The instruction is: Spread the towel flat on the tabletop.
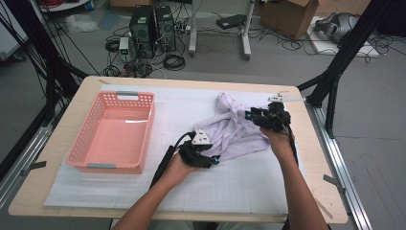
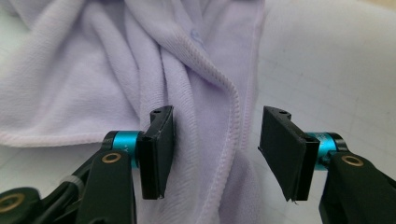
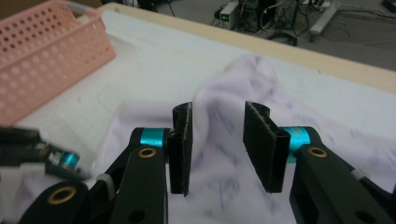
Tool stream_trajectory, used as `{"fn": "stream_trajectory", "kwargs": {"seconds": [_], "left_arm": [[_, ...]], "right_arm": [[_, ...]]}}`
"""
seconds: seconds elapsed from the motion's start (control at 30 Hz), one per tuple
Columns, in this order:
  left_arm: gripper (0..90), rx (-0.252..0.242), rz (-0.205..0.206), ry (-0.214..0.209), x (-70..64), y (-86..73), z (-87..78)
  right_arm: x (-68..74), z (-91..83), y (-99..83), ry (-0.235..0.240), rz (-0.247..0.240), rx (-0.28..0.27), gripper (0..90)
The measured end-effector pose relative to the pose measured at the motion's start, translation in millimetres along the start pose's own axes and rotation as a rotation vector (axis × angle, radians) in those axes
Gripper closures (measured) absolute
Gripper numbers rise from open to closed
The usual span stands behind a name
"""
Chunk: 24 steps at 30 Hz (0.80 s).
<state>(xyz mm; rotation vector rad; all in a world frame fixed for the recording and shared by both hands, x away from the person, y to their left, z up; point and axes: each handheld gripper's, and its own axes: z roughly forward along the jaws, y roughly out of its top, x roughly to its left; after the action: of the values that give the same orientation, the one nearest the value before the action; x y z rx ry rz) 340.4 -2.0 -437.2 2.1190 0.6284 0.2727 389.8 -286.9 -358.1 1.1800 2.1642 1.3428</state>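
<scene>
A: Biggest first. Desk (image 1: 57,158) spans the middle of the high view, white gridded mat on it. Pink basket (image 1: 115,132) sits left of centre, looks empty.

B: And the cloth?

A: Lilac cloth (image 1: 234,132) lies crumpled on the mat right of centre, well apart from the basket. Not folded, not in the basket, so I'd judge the job as barely started.

B: Grippers?

A: Left hand-held gripper (image 1: 203,155) is at the cloth's lower left edge. In the left gripper view its jaws stand wide apart with a stitched hem fold (image 2: 224,93) running up between them, nothing clamped. Right hand-held gripper (image 1: 268,117) is at the cloth's upper right. In the right gripper view its jaws are also spread, a raised hump of cloth (image 3: 219,93) between them, not pinched.

B: So what's left?

A: Pretty much everything, I'd say: both grasps, then spreading or folding it, maybe moving it to the basket. Can't tell which.
</scene>
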Motion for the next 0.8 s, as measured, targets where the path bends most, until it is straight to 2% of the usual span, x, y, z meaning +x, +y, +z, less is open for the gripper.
{"fn": "stream_trajectory", "kwargs": {"seconds": [0.1,0.13,0.17,0.3,0.37,0.43,0.5,0.57,0.6,0.63,0.67,0.73,0.8], "left_arm": [[60.2,0.004,0.000,0.013,2.2,-0.3,1.4],[72.0,0.006,0.009,0.013,2.1,-0.3,0.4],[82.1,0.003,0.012,0.014,2.1,0.2,-1.3],[84.6,-0.059,-0.046,-0.009,5.0,3.3,-11.9],[84.7,-0.097,-0.070,-0.016,7.0,5.1,-18.1],[84.7,-0.143,-0.098,-0.018,10.3,7.5,-26.9],[84.7,-0.187,-0.129,-0.015,14.2,10.5,-36.1],[84.8,-0.216,-0.146,-0.010,17.3,14.0,-43.6],[84.7,-0.222,-0.149,-0.006,18.5,15.6,-46.7],[84.8,-0.229,-0.149,0.004,19.2,16.7,-49.3],[84.7,-0.233,-0.154,0.013,20.4,17.4,-51.6],[84.7,-0.244,-0.168,0.030,22.7,17.4,-55.2],[84.7,-0.253,-0.185,0.043,25.5,16.4,-57.7]], "right_arm": [[0.1,-9.0,-27.2,-0.008,0.003,0.046,60.1],[1.5,-9.1,-39.0,-0.016,0.007,0.101,58.5],[2.8,-9.1,-46.9,-0.019,0.008,0.111,58.8],[11.3,-4.6,-83.6,0.017,0.043,0.134,57.8],[17.4,1.9,-92.4,0.029,0.039,0.154,57.0],[26.0,11.2,-97.9,0.037,0.011,0.186,57.0],[35.9,17.2,-98.9,-0.007,-0.060,0.205,58.3],[41.1,18.2,-97.0,-0.065,-0.150,0.234,73.2],[41.1,17.4,-96.2,-0.068,-0.200,0.243,86.6],[38.8,16.1,-94.9,-0.077,-0.223,0.251,88.2],[34.3,15.6,-92.8,-0.068,-0.216,0.261,90.0],[23.8,12.0,-88.7,-0.132,-0.216,0.258,90.0],[6.4,4.7,-86.2,-0.175,-0.150,0.231,90.0]]}}
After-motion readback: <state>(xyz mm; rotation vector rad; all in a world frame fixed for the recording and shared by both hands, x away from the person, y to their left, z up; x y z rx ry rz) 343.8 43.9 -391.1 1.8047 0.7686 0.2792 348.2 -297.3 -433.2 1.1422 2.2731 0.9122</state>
